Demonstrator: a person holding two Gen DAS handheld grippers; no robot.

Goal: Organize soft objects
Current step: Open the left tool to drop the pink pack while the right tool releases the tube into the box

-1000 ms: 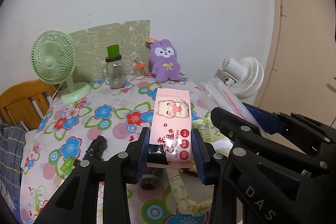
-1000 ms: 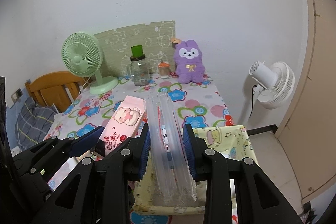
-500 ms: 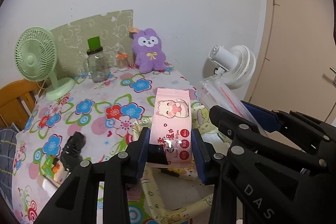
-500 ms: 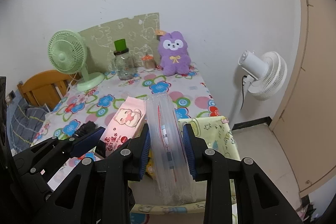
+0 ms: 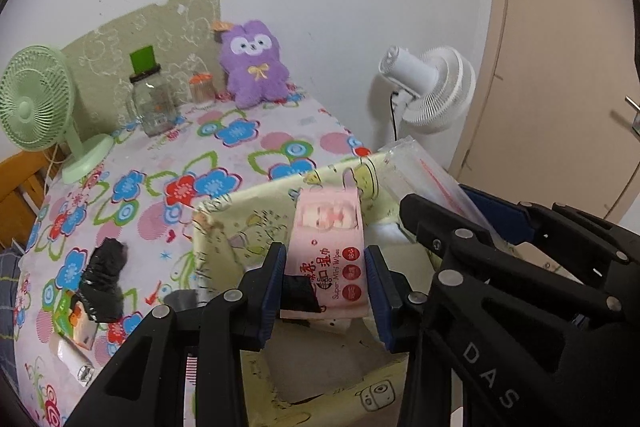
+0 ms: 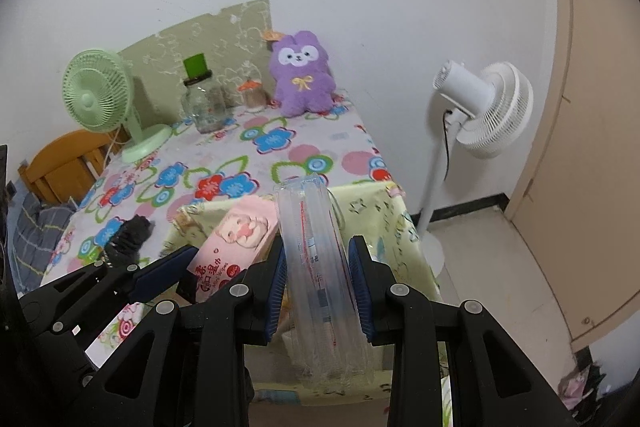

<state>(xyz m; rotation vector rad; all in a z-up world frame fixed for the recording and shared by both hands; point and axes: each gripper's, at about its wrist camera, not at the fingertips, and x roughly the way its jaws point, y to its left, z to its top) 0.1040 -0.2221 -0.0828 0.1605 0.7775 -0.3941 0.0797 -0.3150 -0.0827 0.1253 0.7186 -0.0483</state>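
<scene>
My left gripper (image 5: pixel 326 285) is shut on a pink pack of wet wipes (image 5: pixel 328 251) and holds it over the open yellow fabric bin (image 5: pixel 240 227) at the table's near right corner. My right gripper (image 6: pixel 320 279) is shut on a clear plastic zip bag (image 6: pixel 316 267) and holds it over the same bin (image 6: pixel 384 223), right of the wipes (image 6: pixel 236 239). A purple plush rabbit (image 5: pixel 252 65) sits at the table's back edge (image 6: pixel 302 73).
A flowered tablecloth (image 5: pixel 160 163) covers the table. A green desk fan (image 5: pixel 36 107), a glass jar (image 5: pixel 154 99) and a small bottle (image 5: pixel 202 87) stand at the back. A black object (image 5: pixel 104 267) and small packets (image 5: pixel 76 323) lie left. A white floor fan (image 6: pixel 480 107) stands right.
Both grippers moved right and tilted down with their loads. The yellow bin now lies directly under the wipes and the zip bag.
</scene>
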